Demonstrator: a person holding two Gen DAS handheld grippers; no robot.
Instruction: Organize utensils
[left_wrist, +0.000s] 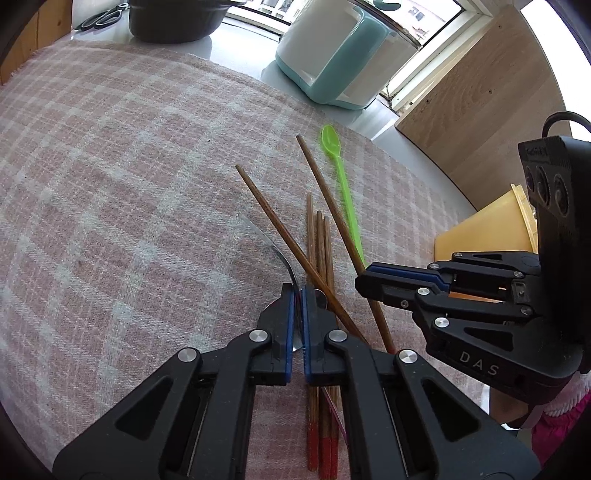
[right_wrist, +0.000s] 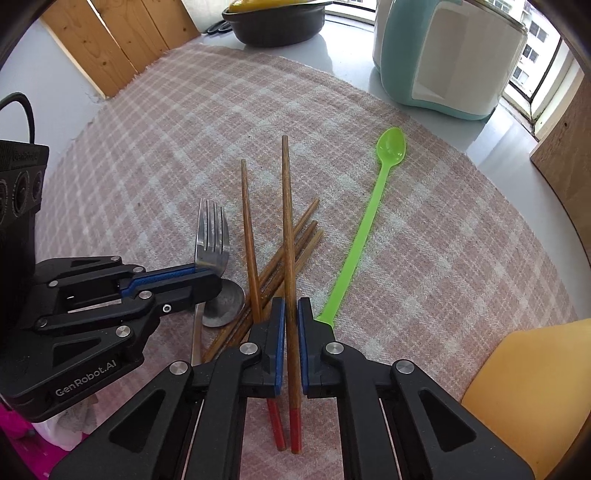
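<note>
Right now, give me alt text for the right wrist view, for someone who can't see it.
The right gripper is shut on a red-tipped wooden chopstick above a pink checked cloth. To its left, the left gripper clamps a metal fork; a green plastic spoon lies to the right.

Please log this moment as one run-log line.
left gripper: shut on metal fork | right gripper: shut on red-tipped wooden chopstick | green plastic spoon: on cloth

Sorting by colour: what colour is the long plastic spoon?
Bright green spoon; clearest in the right wrist view.
</note>
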